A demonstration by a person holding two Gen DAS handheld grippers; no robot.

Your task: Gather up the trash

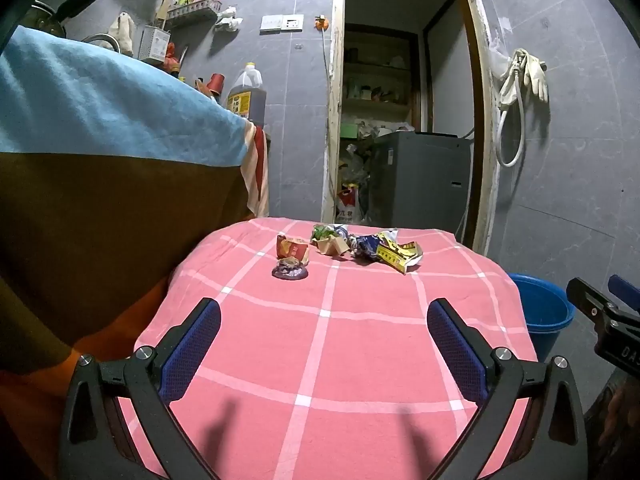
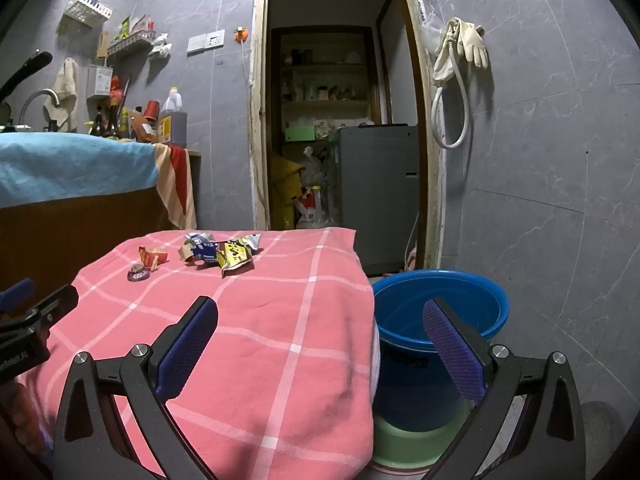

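Several pieces of trash lie at the far end of a table under a pink checked cloth (image 1: pixel 360 360): a red carton (image 1: pixel 293 249), a purple lid (image 1: pixel 290 271), a brown paper cup (image 1: pixel 331 245) and crumpled blue and yellow wrappers (image 1: pixel 386 251). In the right wrist view the same wrappers (image 2: pixel 232 255), red carton (image 2: pixel 152 257) and purple lid (image 2: pixel 138 273) show. My left gripper (image 1: pixel 324 322) hovers open over the near cloth, empty. My right gripper (image 2: pixel 320 320) is open and empty over the table's right edge, beside a blue bucket (image 2: pixel 472 300).
The blue bucket (image 1: pixel 556 304) stands on the floor right of the table. A counter draped in a blue towel (image 1: pixel 100 100) rises at the left. Behind the table an open doorway (image 1: pixel 400 120) leads to a storeroom with a grey machine (image 2: pixel 376 192). A hose and gloves (image 2: pixel 460 60) hang on the wall.
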